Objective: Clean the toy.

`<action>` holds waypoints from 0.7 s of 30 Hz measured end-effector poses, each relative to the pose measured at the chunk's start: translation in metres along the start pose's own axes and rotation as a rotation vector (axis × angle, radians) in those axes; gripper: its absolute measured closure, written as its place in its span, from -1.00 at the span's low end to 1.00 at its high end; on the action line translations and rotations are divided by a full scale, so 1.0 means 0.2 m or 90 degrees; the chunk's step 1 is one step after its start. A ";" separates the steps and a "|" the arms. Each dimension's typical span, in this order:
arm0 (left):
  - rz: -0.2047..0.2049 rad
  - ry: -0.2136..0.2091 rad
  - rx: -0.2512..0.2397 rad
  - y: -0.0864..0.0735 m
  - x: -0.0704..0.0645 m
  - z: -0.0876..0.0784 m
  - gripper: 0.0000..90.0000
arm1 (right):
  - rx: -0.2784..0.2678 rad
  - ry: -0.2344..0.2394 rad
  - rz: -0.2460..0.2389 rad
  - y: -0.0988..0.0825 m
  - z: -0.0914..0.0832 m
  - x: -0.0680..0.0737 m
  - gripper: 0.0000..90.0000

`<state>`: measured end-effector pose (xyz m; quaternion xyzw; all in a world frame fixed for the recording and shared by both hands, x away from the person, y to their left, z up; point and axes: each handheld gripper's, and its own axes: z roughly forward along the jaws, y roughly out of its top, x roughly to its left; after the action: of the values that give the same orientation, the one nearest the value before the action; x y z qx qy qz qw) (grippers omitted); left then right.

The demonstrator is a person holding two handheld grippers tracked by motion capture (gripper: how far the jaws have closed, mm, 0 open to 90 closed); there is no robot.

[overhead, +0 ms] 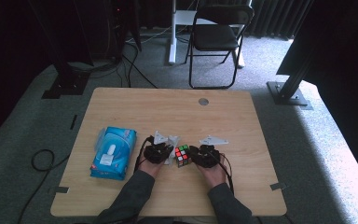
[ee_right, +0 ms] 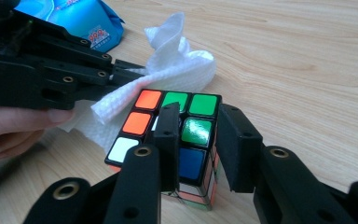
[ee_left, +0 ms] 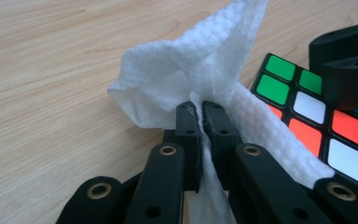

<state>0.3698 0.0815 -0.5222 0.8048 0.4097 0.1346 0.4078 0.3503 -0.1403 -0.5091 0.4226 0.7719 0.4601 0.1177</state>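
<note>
Left tongs [ee_left: 200, 112] clenched on a white wipe [ee_left: 200, 60], jaws pinching a fold of it so that the sheet flares up and out above the tips and trails down between the arms. In the right gripper view, same wipe [ee_right: 177, 65] draped from those tongs [ee_right: 114, 74] onto the upper left edge of the puzzle cube [ee_right: 168, 126], touching its orange and white stickers. Right tongs [ee_right: 198, 140] grasping the cube by one corner column: one jaw laid across the top face over the middle stickers, the other pressed against the outer side, green and blue stickers showing between them. Cube [overhead: 182, 155] standing on the counter [overhead: 242, 126] near its front middle, between the two hands, upright with its base on the wood, top face a scramble of green, orange, white and blue. From above, left tongs [overhead: 168, 150] just left of the cube, right tongs [overhead: 193, 151] just right of it, both hands [overhead: 214, 173] coming in from the near edge with dark sleeves. Blue wipes packet [overhead: 113, 151] flat on the counter, well to the left of the left hand, apart from cube and wipe. Folding chair [overhead: 216, 35] on the carpet beyond the far edge.
</note>
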 end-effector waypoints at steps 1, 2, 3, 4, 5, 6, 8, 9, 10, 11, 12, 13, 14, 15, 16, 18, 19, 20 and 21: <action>0.004 -0.002 0.002 0.00 0.00 0.00 0.92 | 0.000 -0.002 0.001 0.00 0.00 0.00 0.51; 0.008 -0.001 0.004 0.00 -0.01 -0.01 0.92 | 0.000 -0.003 0.005 0.00 0.00 0.00 0.50; 0.011 -0.001 0.005 0.00 -0.01 -0.01 0.92 | -0.002 -0.005 0.005 0.00 0.00 -0.01 0.49; 0.011 -0.002 0.006 0.00 -0.02 -0.01 0.92 | -0.002 -0.007 0.006 0.00 0.00 -0.01 0.48; 0.010 -0.003 0.005 -0.01 -0.02 -0.01 0.92 | -0.003 -0.012 0.008 0.00 0.00 -0.01 0.47; 0.011 -0.005 0.005 -0.01 -0.02 -0.02 0.92 | -0.003 -0.014 0.009 0.00 0.00 -0.01 0.47; 0.011 -0.008 0.005 -0.02 -0.03 -0.02 0.92 | -0.005 -0.019 0.009 0.00 0.00 -0.01 0.47; 0.012 -0.010 0.006 -0.02 -0.03 -0.02 0.92 | -0.006 -0.021 0.010 0.00 0.00 -0.01 0.47; 0.011 -0.013 0.005 -0.02 -0.04 -0.03 0.92 | -0.007 -0.024 0.011 0.00 0.00 -0.01 0.47; 0.012 -0.013 0.004 -0.03 -0.04 -0.03 0.92 | -0.008 -0.026 0.011 0.00 0.00 -0.02 0.47; 0.009 -0.017 0.004 -0.03 -0.05 -0.03 0.92 | -0.008 -0.029 0.014 0.00 0.00 -0.02 0.47; 0.006 -0.020 0.003 -0.03 -0.05 -0.03 0.92 | -0.009 -0.033 0.016 0.00 0.00 -0.02 0.47; 0.006 -0.023 0.003 -0.04 -0.06 -0.03 0.92 | -0.009 -0.036 0.017 0.00 0.00 -0.02 0.47; 0.004 -0.026 0.002 -0.04 -0.06 -0.04 0.92 | -0.009 -0.039 0.016 0.00 0.00 -0.02 0.47; 0.004 -0.028 0.000 -0.05 -0.07 -0.04 0.92 | -0.010 -0.041 0.015 0.00 0.00 -0.02 0.47; 0.006 -0.033 0.000 -0.05 -0.08 -0.04 0.92 | -0.012 -0.047 0.017 0.00 -0.01 -0.02 0.46; 0.007 -0.038 0.000 -0.06 -0.09 -0.04 0.92 | -0.012 -0.051 0.021 0.00 -0.01 -0.02 0.45; 0.005 -0.043 -0.002 -0.06 -0.10 -0.04 0.92 | -0.013 -0.058 0.024 0.00 -0.01 -0.02 0.44; 0.007 -0.045 -0.001 -0.06 -0.10 -0.04 0.92 | -0.015 -0.065 0.030 0.00 -0.01 -0.03 0.43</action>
<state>0.3456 0.0740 -0.5243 0.8110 0.3905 0.1084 0.4219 0.3526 -0.1452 -0.5087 0.4619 0.7494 0.4498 0.1509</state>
